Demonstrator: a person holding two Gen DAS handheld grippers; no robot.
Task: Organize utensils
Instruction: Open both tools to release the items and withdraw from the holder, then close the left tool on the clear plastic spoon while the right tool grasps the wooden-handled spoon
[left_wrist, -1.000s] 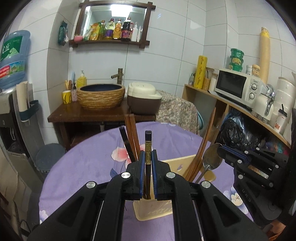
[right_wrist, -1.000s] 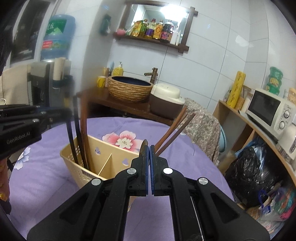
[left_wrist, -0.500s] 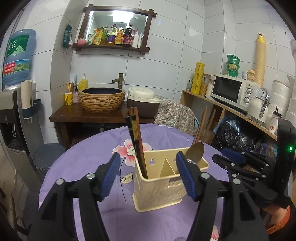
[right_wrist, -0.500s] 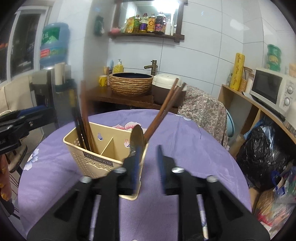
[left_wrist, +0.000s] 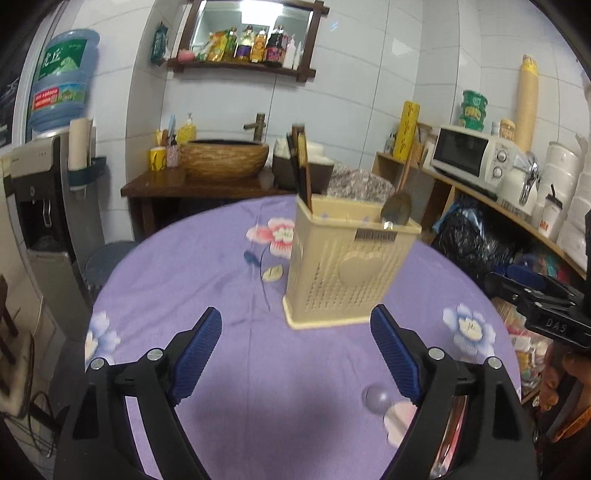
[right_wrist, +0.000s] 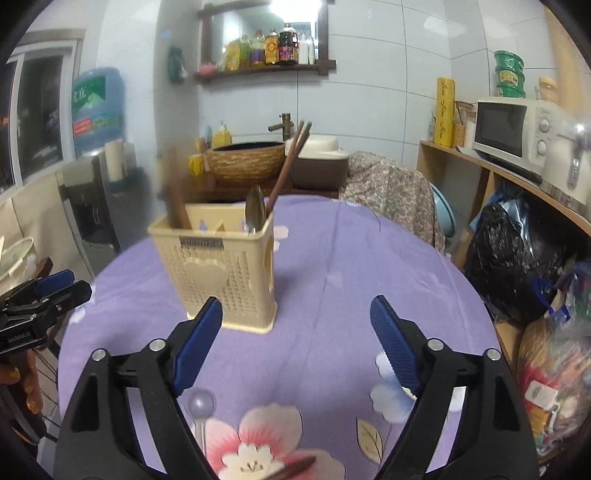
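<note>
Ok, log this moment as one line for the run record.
left gripper: just opened, empty | right gripper: just opened, empty | beige perforated plastic utensil holder: holds dark chopsticks, metal spoon | purple floral tablecloth

- water dispenser with blue bottle: far left of the claw
- woven basin on dark wood stand: ahead, past the table
- mirror shelf with bottles: high on the tiled wall
- microwave: right-hand shelf
- black bag: under that shelf
</note>
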